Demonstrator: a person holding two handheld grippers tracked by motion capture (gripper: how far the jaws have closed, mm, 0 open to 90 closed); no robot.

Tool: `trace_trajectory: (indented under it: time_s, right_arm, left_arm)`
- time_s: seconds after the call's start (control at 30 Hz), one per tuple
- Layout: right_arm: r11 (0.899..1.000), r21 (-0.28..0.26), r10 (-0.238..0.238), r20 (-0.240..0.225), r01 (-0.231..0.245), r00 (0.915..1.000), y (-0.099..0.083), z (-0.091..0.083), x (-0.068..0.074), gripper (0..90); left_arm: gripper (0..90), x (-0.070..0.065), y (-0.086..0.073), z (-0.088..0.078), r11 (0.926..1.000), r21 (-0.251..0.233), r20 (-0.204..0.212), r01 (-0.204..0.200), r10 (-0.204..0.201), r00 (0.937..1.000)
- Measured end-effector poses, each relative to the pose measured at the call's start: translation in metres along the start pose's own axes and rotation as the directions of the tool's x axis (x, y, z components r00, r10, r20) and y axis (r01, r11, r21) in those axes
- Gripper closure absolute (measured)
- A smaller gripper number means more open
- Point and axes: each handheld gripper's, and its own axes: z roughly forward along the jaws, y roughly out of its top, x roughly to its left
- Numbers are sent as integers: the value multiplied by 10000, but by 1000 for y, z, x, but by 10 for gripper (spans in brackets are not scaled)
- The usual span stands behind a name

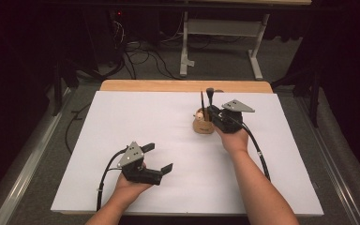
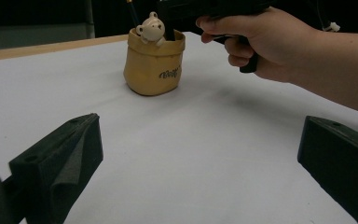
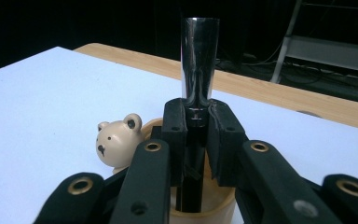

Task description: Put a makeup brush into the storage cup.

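On the white sheet that covers the table (image 1: 122, 122), a small tan pen holder (image 1: 203, 124) shaped like a slouchy pouch, with a cream bear head (image 3: 117, 142) peeking over its rim, stands right of centre and toward the far side. The right gripper (image 1: 212, 112) is over the holder's right side, and in the right gripper view its two black jaws are pressed narrow around a black makeup brush (image 3: 198, 70), gripping it low on the glossy flared handle; the handle rises upright above the pads, while the part below them runs down into the holder's mouth. Whether the brush's lower end touches the bottom of the holder cannot be told. In the high view the brush (image 1: 210, 96) stands up from the holder beside a thin dark pencil-like stick (image 1: 202, 101), which leans at the holder's left side. The bear head sits on the holder's near-left rim, just beside the gripped brush. The left gripper (image 1: 161, 159) rests well apart from all this, near the left front of the sheet, held low in the person's left hand (image 1: 129, 185); its jaws stand wide with nothing between them, pointing across the sheet toward the holder (image 2: 154, 63), which carries dark lettering on its side. A wooden table edge (image 1: 183, 86) shows beyond the sheet's far border.
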Motion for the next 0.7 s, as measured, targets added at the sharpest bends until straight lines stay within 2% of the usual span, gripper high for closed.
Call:
trace_trajectory:
  time_s: [0.23,0.5,0.7]
  right_arm:
    - [9999,99,87,-68,-86,9999,-3,2,2,807]
    - [9994,346,87,71,-89,9999,-8,6,-1,804]
    - [9993,330,193,86,-196,9998,-6,2,0,727]
  left_arm:
    - [7,0,0,0,10000,-15,-2,-11,11,10000]
    - [8,1,0,-1,10000,-48,2,-14,14,10000]
    - [8,1,0,-1,10000,-35,-6,-13,13,10000]
